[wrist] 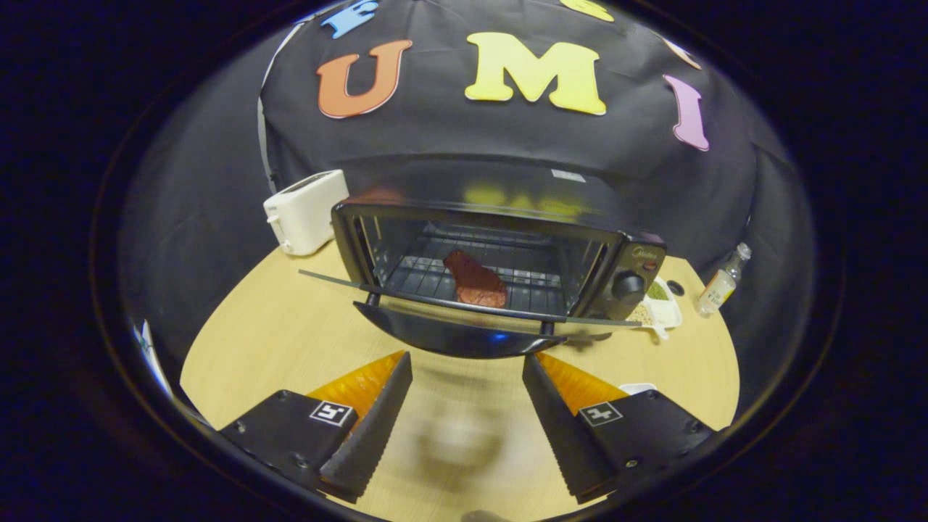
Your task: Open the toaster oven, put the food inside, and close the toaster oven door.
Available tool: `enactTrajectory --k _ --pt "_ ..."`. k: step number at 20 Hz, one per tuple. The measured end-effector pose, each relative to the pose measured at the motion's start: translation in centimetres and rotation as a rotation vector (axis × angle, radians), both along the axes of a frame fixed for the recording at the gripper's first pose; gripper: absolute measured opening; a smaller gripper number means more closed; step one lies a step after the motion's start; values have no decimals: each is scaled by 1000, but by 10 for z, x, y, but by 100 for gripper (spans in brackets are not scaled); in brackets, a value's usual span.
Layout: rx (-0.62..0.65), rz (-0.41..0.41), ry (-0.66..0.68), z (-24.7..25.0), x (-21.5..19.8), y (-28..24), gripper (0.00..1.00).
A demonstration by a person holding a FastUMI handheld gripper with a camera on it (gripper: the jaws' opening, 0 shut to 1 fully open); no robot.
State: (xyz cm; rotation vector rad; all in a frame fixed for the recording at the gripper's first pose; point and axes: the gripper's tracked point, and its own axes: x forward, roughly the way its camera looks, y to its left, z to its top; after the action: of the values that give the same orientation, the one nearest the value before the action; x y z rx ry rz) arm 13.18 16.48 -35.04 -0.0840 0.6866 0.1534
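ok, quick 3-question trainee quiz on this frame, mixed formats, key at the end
1. True or false: the toaster oven door is shut.
2. Where is the food? A) on the table B) on the rack inside the oven C) between the fingers
3. Fill in: the hand-held gripper is ____, holding nothing, just short of the door.

Key: 1 false, the door hangs open. 2 B. 3 open.
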Motion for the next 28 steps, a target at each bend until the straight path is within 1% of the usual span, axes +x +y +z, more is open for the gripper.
enactTrajectory --k 10,16,19,23,26,28 --pt "60 -14 -89 33 37 -4 98" --pt "68 -42 -75 34 28 -16 98" --pt "70 -60 -89 44 18 -28 98" --pt "81 -90 -153 83 -5 -56 98" --pt "85 -114 -251 136 -27 -89 98" --pt "68 -126 -335 181 -44 -116 98"
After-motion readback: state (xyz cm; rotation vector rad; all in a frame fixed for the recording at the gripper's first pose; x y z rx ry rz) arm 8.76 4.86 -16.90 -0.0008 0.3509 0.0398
